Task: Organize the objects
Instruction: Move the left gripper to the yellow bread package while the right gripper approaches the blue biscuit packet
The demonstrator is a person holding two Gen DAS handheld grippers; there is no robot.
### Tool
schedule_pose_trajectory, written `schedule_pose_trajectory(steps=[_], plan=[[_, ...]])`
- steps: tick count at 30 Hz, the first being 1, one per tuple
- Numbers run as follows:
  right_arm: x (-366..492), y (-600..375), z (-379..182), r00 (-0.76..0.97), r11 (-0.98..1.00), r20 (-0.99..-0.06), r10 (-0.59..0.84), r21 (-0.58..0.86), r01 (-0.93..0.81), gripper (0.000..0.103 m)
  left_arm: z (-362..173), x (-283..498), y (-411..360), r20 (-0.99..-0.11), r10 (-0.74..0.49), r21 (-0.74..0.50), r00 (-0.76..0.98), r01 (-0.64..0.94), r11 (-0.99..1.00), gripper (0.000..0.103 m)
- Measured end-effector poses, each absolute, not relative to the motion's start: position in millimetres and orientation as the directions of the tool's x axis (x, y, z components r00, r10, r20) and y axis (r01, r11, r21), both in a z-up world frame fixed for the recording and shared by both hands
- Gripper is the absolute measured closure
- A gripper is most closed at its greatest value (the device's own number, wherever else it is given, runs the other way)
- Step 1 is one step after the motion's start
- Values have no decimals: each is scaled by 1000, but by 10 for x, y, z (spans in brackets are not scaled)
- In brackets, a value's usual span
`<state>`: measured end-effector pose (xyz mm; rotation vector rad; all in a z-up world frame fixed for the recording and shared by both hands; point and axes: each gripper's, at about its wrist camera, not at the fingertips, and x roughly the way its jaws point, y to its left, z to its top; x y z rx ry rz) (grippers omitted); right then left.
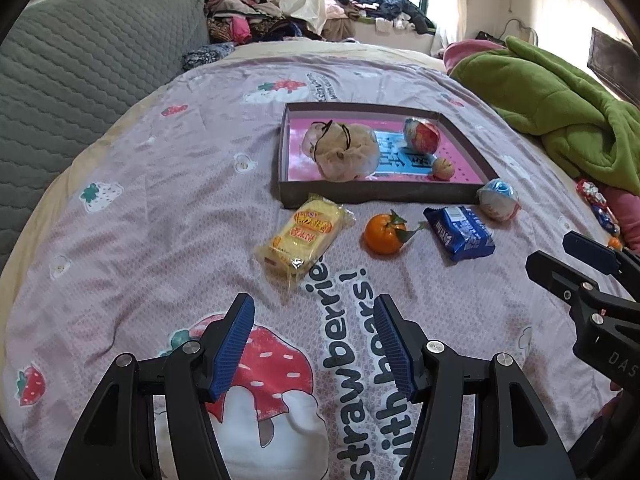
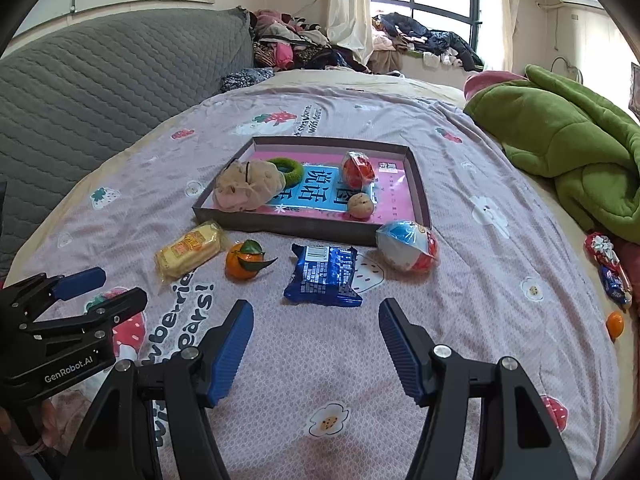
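Note:
A shallow dark tray (image 1: pixel 376 194) (image 2: pixel 280 224) lies on the bed, holding a plush toy (image 1: pixel 340 152) (image 2: pixel 246 188), a red wrapped ball (image 1: pixel 422 134) (image 2: pixel 358 170), a walnut (image 1: pixel 443 168) (image 2: pixel 362 205) and a green ring (image 2: pixel 290 168). In front of the tray lie a yellow cake pack (image 1: pixel 306 236) (image 2: pixel 190 250), a tangerine (image 1: pixel 384 234) (image 2: pixel 242 266), a blue snack pack (image 1: pixel 460 232) (image 2: pixel 324 276) and a blue-and-white wrapped ball (image 1: pixel 498 198) (image 2: pixel 408 246). My left gripper (image 1: pixel 316 344) is open and empty, short of the cake pack. My right gripper (image 2: pixel 316 350) is open and empty, just short of the blue pack.
A strawberry-print sheet (image 1: pixel 140 208) covers the bed. A green blanket (image 1: pixel 560 112) (image 2: pixel 568 148) is heaped at the right, with wrapped sweets (image 2: pixel 608 268) and a second tangerine (image 2: pixel 615 324) by it. A grey quilted headboard (image 1: pixel 80 72) stands left; clothes (image 1: pixel 248 20) are piled behind.

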<state>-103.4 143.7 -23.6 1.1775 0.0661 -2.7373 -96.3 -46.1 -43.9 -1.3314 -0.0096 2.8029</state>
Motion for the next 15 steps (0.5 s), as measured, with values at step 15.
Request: schedule_pose_trajectory(steps=[15], plan=[[-1128, 1439, -414, -652, -987, -747, -130, 36, 155, 38, -617, -1107, -577, -800, 65, -52, -597, -40, -998, 39]])
